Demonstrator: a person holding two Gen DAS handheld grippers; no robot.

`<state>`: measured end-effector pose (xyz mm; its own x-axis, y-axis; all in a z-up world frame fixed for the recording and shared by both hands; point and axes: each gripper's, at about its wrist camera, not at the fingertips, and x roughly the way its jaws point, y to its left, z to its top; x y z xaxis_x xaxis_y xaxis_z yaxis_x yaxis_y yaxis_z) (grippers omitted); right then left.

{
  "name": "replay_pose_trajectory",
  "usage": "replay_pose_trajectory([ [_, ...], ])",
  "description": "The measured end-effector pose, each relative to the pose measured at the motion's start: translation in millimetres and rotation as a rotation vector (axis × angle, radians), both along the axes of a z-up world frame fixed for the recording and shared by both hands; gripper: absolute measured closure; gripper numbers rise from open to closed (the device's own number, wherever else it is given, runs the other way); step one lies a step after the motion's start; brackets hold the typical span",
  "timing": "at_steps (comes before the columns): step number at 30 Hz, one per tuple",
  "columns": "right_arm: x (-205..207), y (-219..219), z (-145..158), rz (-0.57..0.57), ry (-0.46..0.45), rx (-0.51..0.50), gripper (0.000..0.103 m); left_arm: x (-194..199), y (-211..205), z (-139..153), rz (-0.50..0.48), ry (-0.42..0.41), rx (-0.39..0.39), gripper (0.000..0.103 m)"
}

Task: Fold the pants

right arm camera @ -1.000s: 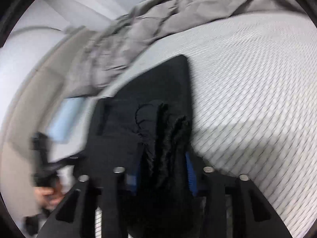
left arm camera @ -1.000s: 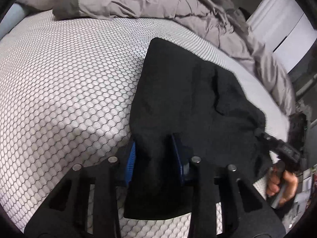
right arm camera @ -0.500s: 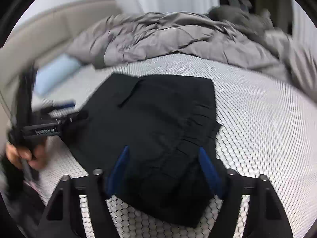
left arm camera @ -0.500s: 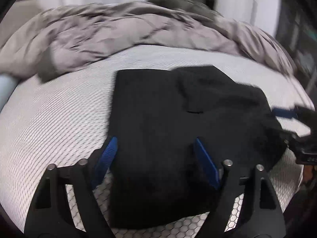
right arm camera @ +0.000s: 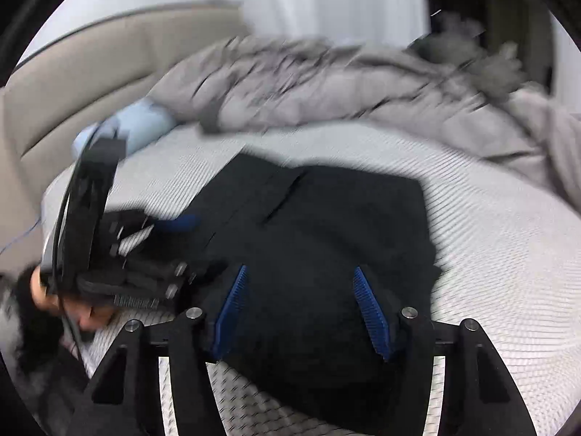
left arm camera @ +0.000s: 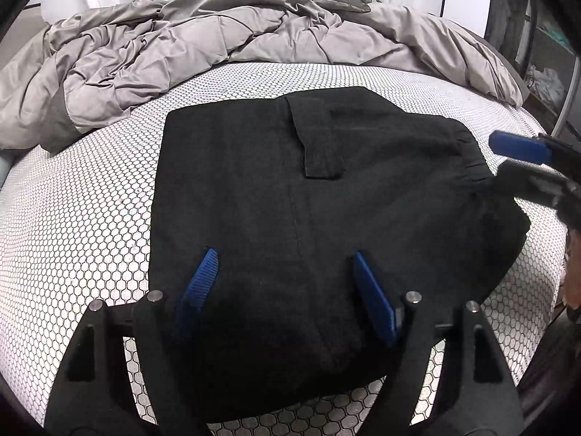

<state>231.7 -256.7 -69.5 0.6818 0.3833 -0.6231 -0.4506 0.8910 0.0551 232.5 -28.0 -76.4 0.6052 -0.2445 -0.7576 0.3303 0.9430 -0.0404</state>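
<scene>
Black pants (left arm camera: 290, 218) lie folded in a flat, roughly square stack on the mattress, with a pocket flap on top; the right wrist view shows the pants (right arm camera: 319, 225) too. My left gripper (left arm camera: 285, 252) hovers over their near left part. Its jaws are opening, and its blue pads stand wide apart with the cloth lying loose below them. Over the near right part my right gripper (right arm camera: 300, 268) is open, its pads clear of the cloth. The right gripper (left arm camera: 508, 161) also shows at the left wrist view's right edge.
A crumpled grey duvet (left arm camera: 218, 36) is heaped along the far side of the honeycomb-patterned mattress (left arm camera: 72, 218). A light blue pillow (right arm camera: 138, 127) lies by the beige headboard (right arm camera: 90, 72). A hand (right arm camera: 83, 312) holds the left gripper's handle. Shelving (left arm camera: 544, 72) stands at the far right.
Both grippers have let go of the pants and opened wide. Both have rolled level and drawn back. The pants, bunched in the pads before, now lie flat.
</scene>
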Motion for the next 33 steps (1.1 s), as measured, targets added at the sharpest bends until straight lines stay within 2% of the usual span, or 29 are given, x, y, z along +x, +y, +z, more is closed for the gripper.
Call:
replay_pose_trajectory([
  [3,6.4,7.8,-7.1,0.035,0.045,0.009,0.042,-1.1,1.4,-0.1,0.0,0.003,0.005,0.027],
  [7,29.4,32.5,-45.7,0.053,0.172,-0.12,0.042,0.5,1.2,-1.7,0.001,0.008,0.006,0.024],
  [8,29.7,34.0,-54.2,0.046,0.173,-0.174,0.043,1.9,0.6,-3.6,-0.005,0.012,0.01,0.023],
  [13,-2.2,31.0,-56.3,-0.038,-0.014,-0.511,0.044,-4.3,6.9,-5.8,-0.047,0.02,0.039,0.023],
  [14,-7.0,23.8,-57.8,-0.051,-0.018,-0.525,0.042,-7.4,10.7,-5.9,-0.049,0.022,0.039,0.023],
  [17,-9.1,5.9,-54.8,-0.057,0.023,-0.42,0.041,-14.2,16.3,-3.6,-0.052,0.023,0.059,0.023],
  [20,-20.3,8.0,-29.6,-0.061,-0.042,-0.367,0.041,-23.6,26.0,15.4,-0.035,0.012,0.063,0.023],
  [22,-30.0,10.1,-4.7,-0.012,-0.08,-0.27,0.033,-28.4,31.8,32.2,-0.042,-0.048,0.046,0.023],
  [23,-25.7,15.2,4.6,0.008,-0.079,-0.24,0.021,-25.5,32.6,40.3,-0.05,-0.079,0.03,0.023],
  [26,4.5,37.1,9.2,0.062,-0.029,-0.19,0.019,5.3,27.3,45.1,-0.066,-0.086,0.042,0.022],
  [28,31.2,47.7,-6.5,0.081,0.059,-0.176,0.027,31.6,24.1,35.0,-0.077,-0.027,0.062,0.022],
  [29,41.7,52.7,-16.5,0.075,0.097,-0.198,0.043,44.3,24.7,25.0,-0.07,0.012,0.07,0.023],
  [30,52.0,54.3,-26.6,0.069,0.125,-0.231,0.05,52.2,25.4,16.0,-0.073,0.045,0.074,0.022],
  [31,63.6,52.3,-38.0,0.057,0.145,-0.273,0.05,58.1,29.6,3.8,-0.092,0.072,0.063,0.022],
  [33,64.8,47.4,-51.8,0.039,0.14,-0.383,0.053,59.7,32.9,-7.3,-0.12,0.071,0.051,0.017],
])
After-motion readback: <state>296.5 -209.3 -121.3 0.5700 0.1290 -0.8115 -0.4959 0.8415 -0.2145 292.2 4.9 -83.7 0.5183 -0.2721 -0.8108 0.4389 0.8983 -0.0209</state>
